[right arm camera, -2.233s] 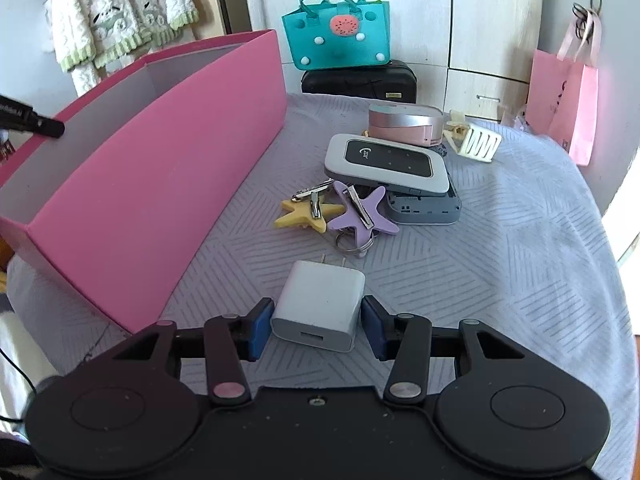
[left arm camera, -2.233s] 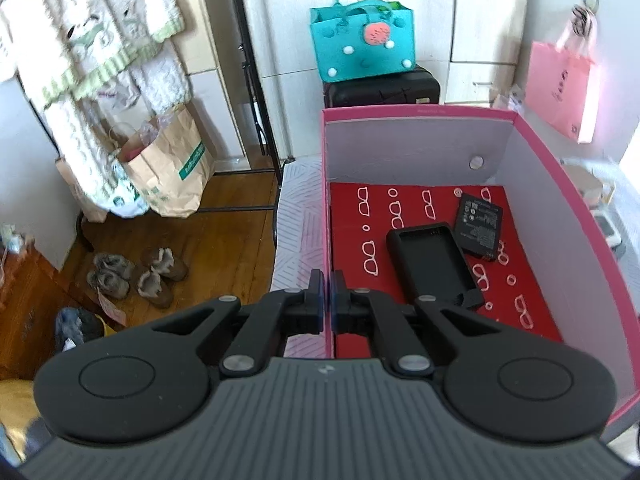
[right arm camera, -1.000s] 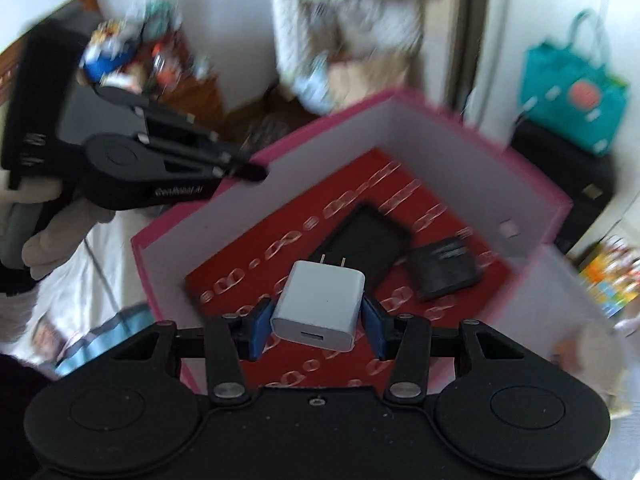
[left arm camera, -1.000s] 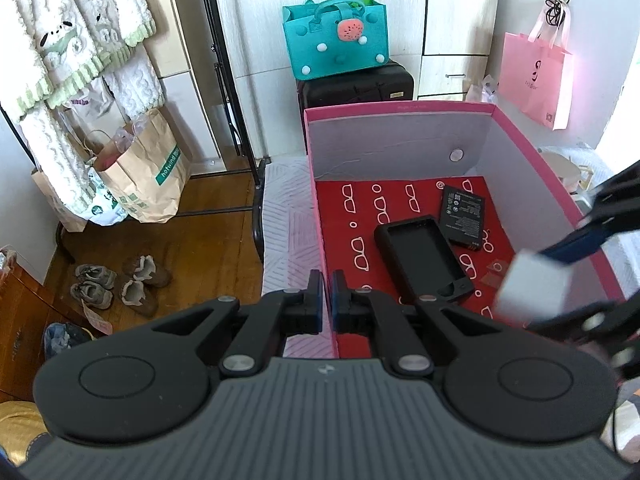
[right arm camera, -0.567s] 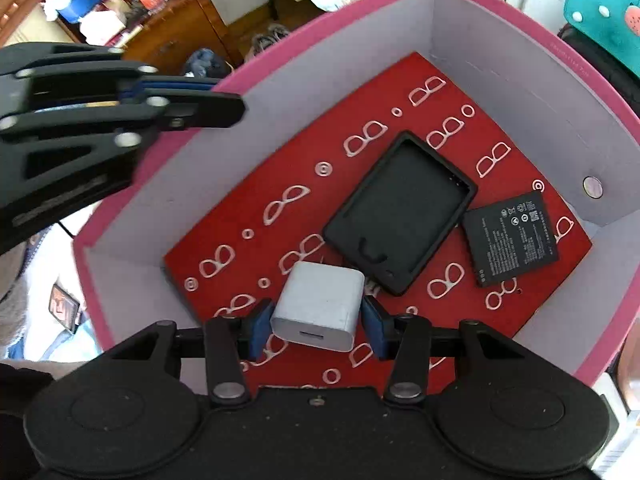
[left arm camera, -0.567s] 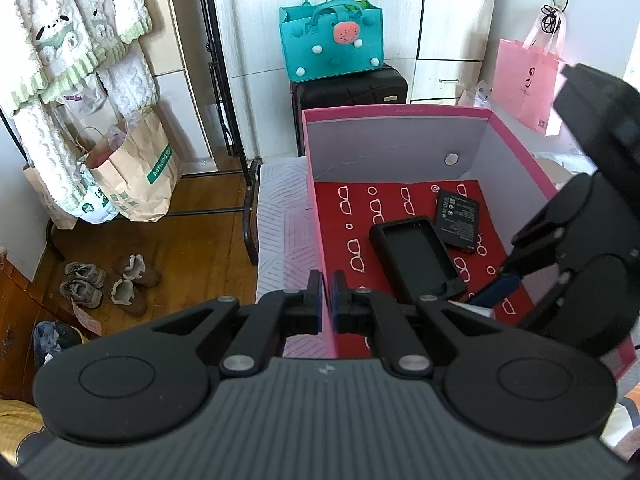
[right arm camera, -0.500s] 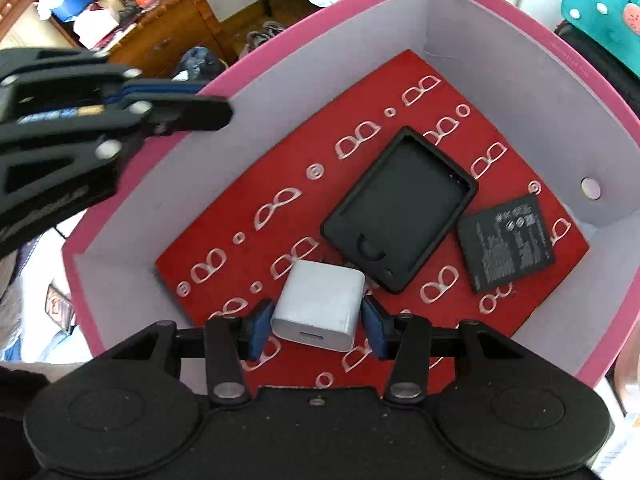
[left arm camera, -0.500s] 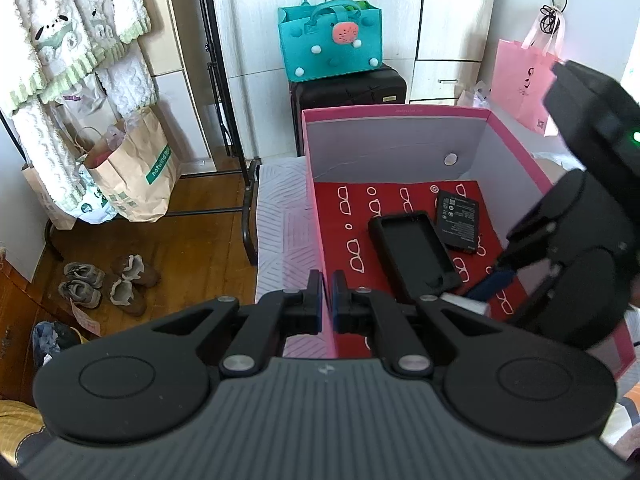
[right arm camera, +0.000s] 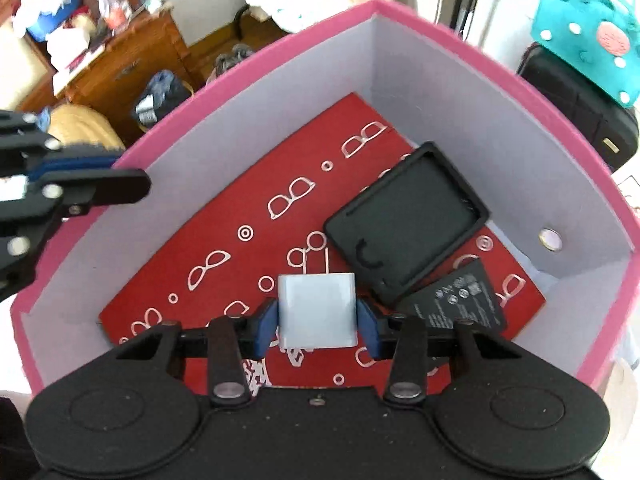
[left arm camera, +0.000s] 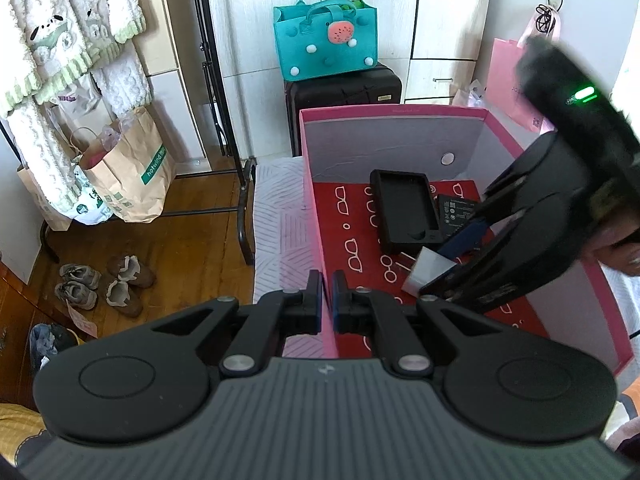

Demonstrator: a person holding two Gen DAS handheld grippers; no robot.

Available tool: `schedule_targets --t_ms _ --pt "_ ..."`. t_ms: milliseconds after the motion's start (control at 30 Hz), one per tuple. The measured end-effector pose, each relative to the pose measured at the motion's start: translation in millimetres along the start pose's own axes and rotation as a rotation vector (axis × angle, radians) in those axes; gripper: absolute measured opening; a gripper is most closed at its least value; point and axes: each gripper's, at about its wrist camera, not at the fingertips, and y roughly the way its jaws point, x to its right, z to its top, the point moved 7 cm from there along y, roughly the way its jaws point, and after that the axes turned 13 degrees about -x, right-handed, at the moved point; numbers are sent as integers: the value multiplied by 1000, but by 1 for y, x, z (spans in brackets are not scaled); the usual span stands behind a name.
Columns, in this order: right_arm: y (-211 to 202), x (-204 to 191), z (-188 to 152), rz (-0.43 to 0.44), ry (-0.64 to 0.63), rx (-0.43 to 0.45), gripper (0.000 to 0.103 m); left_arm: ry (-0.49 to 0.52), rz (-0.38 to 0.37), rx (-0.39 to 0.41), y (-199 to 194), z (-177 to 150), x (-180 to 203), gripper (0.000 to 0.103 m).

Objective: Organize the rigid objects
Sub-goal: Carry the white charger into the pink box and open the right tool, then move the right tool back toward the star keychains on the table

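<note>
My right gripper (right arm camera: 317,326) is shut on a white charger plug (right arm camera: 317,310), held low inside the pink box (right arm camera: 460,92), just above its red lining. It also shows in the left wrist view (left arm camera: 430,270). A black phone case (right arm camera: 406,222) and a black battery (right arm camera: 460,302) lie on the lining beside it. My left gripper (left arm camera: 327,306) is shut on the box's near left wall (left arm camera: 316,240). It appears in the right wrist view (right arm camera: 132,186) at the left rim.
The box sits on a grey patterned cloth (left arm camera: 280,224). A teal bag (left arm camera: 326,40) rests on a black suitcase (left arm camera: 344,88) behind it. A pink bag (left arm camera: 508,76) hangs at right. Shoes (left arm camera: 104,284) and a paper bag (left arm camera: 128,168) are on the wooden floor at left.
My right gripper carried the charger plug from the cloth over the box and lowered it to the red lining. The phone case has shifted toward the far wall. The left gripper kept its grip.
</note>
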Motion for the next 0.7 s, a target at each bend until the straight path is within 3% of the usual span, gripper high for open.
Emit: schedule_targets --t_ms 200,300,500,700 --pt "-72 18 -45 108 86 184 49 -7 -4 7 0 -1 -1 4" --pt "-100 27 -68 140 131 234 49 -13 -13 5 0 -1 -3 4" --pt "-128 46 -116 23 216 296 49 2 9 2 0 0 0 4" --pt "-108 71 -161 -62 260 363 49 3 25 -2 0 0 2 4"
